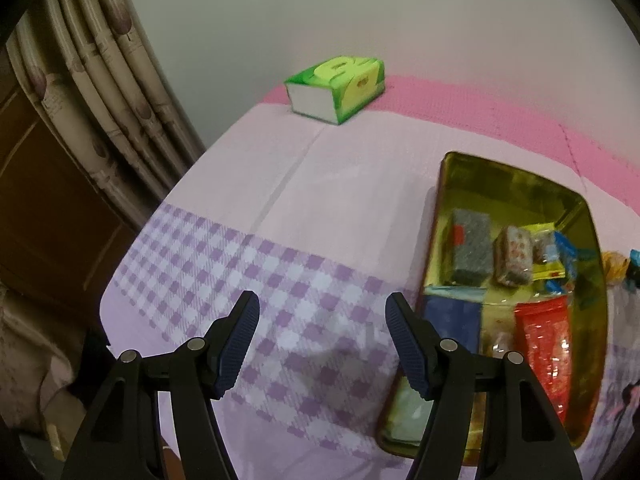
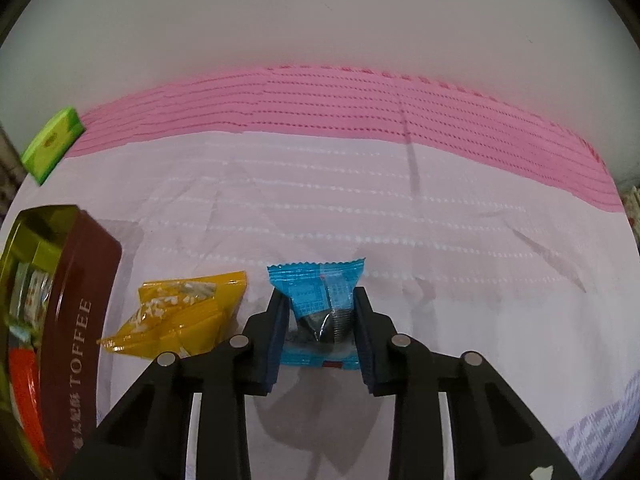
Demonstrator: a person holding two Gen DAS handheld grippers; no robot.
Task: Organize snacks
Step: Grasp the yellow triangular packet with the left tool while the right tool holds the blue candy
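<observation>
Each view looks forward and steeply down along its own hand-held gripper, close above the cloth-covered surface [image 1: 320, 184]. The left wrist view faces the surface's left corner, with the open gold-lined rectangular tin [image 1: 516, 184] at its right edge. The right wrist view has that tin [image 2: 86, 280] at its left. Both share the green tissue pack [image 1: 340, 84] [image 2: 52, 144] by the wall.

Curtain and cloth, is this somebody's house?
Probably a home: a patterned curtain, a table under a checked tablecloth, a green tissue pack and a toffee tin holding snacks.
</observation>
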